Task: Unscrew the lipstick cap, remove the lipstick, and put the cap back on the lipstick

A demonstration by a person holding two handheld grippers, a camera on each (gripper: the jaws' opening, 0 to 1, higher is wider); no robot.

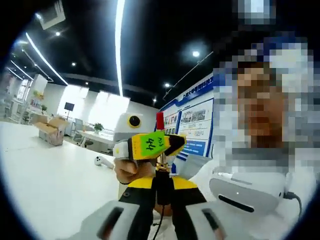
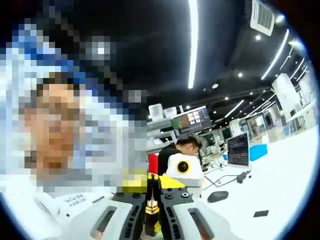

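Red lipstick (image 1: 160,120) stands bared above the left gripper (image 1: 162,192), pinching its base; the right gripper (image 2: 152,210) pinches the black cap (image 2: 151,200). Recapping likely comes next, needing careful alignment.

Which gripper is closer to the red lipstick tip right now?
Right. The right gripper crosses the lipstick just below its red tip; the left gripper holds the base farther down.
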